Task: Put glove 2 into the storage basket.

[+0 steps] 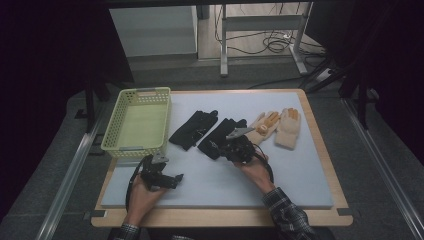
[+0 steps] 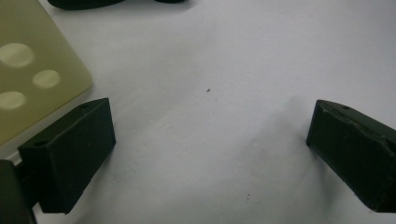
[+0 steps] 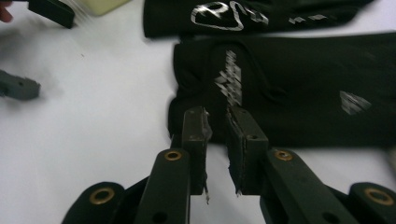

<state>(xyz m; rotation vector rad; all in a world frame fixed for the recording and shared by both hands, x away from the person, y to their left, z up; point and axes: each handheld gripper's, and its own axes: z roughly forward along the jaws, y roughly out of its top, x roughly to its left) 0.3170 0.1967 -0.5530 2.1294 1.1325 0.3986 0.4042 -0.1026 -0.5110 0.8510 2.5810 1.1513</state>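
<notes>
Two black gloves lie side by side in the middle of the pale mat (image 1: 300, 185), the left one (image 1: 194, 128) and the right one (image 1: 222, 134). My right gripper (image 1: 231, 149) sits at the near cuff of the right black glove. In the right gripper view its jaws (image 3: 217, 114) stand a narrow gap apart, with the cuff edge of that glove (image 3: 303, 88) at their tips and the other black glove (image 3: 243, 16) beyond. The pads are not seen pressing the cloth. My left gripper (image 1: 172, 180) rests low over bare mat with its jaws wide (image 2: 212, 116) and nothing between them.
A yellow-green mesh basket (image 1: 145, 91) stands empty at the mat's left, and its corner (image 2: 28, 84) is close to my left gripper. Two beige gloves (image 1: 265, 127) (image 1: 289, 128) lie to the right of the black ones. The table's wooden rim runs around the mat.
</notes>
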